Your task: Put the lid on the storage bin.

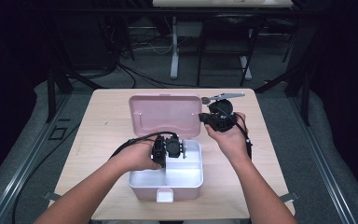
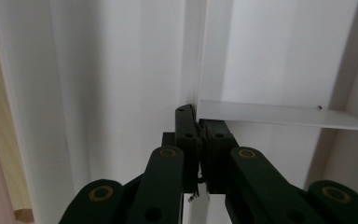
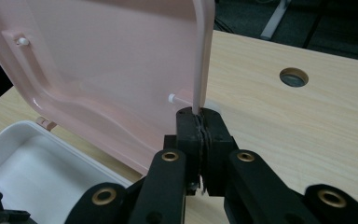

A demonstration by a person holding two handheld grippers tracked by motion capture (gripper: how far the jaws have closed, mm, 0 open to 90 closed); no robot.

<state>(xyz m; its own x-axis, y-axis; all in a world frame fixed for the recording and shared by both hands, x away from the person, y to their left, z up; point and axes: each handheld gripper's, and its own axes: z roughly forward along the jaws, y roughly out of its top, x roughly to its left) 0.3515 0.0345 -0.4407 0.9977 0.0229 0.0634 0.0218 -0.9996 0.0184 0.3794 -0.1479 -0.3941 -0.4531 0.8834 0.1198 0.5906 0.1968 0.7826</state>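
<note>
- Pink-walled box (image 1: 142,189) with a white interior sits near your edge of the counter (image 1: 98,121); a white latch tab (image 1: 164,195) shows at the middle of its front wall.
- Inside, a white divider (image 1: 164,171) runs front to back, and a cross partition (image 2: 279,115) meets it; the compartments in view hold nothing.
- Your left hand (image 1: 137,156) holds the left hand-held gripper (image 1: 170,147) over the box's rear part, pointing down into it. In the left gripper view its jaws stand together with nothing visibly between the pads, and the tips (image 2: 200,122) sit just at the junction of divider and partition. Whether they touch the plastic cannot be told.
- Behind the box the pink lid (image 1: 164,114) stands open and upright on its hinge; a white peg (image 3: 171,98) shows on its inner face near the right edge.
- Your right hand (image 1: 230,137) holds the right hand-held gripper (image 1: 205,119) at the lid's right edge. In the right gripper view the jaws are drawn together, with the lid's edge (image 3: 200,60) rising from directly above the pads; whether the edge is pinched between them cannot be told.
- Farther right on the counter lies a round cable hole (image 3: 293,77).
</note>
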